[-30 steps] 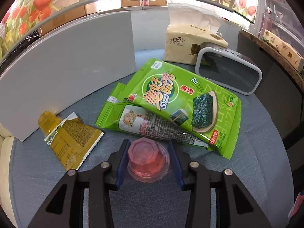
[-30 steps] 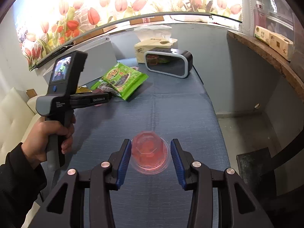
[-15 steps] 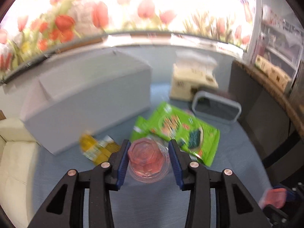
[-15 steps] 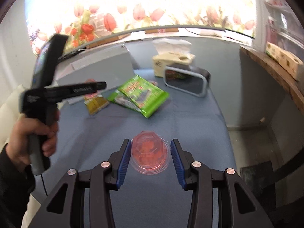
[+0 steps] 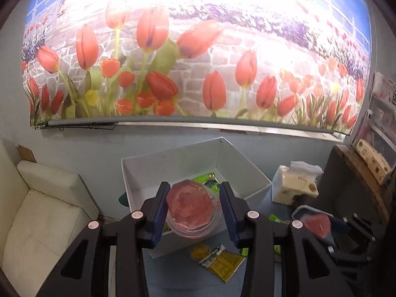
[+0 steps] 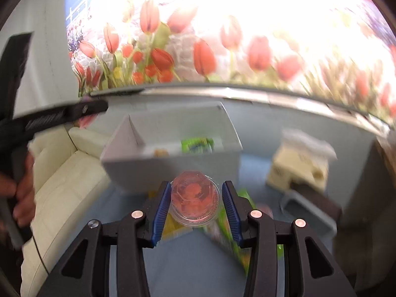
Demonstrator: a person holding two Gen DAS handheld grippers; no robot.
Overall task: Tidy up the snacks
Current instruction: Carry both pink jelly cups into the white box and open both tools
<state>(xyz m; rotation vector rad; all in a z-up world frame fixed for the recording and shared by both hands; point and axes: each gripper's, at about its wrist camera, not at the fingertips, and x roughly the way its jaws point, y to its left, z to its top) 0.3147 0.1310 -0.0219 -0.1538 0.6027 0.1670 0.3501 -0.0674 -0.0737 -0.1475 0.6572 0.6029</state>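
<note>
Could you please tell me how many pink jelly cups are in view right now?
2: one jelly cup sits between the left tongs over the white box; the other sits between the right tongs. Others may be hidden.

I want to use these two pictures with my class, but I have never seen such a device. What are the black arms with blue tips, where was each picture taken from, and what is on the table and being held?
No robot here: a person holds a hand tool in each hand, each ending in a two-fingered claw with blue pads. A wide-angle camera on each tool looks forward along its fingers, so the pictures bulge.

One picture comes from the left claw, the other from the right claw. Each grips a clear cup of pink jelly: the left cup and the right cup.

Ahead on the blue table stands an open white box with a green packet already inside. Beside it lie a yellow sachet, a tissue pack and a grey-rimmed case. The right picture is blurred.
</note>
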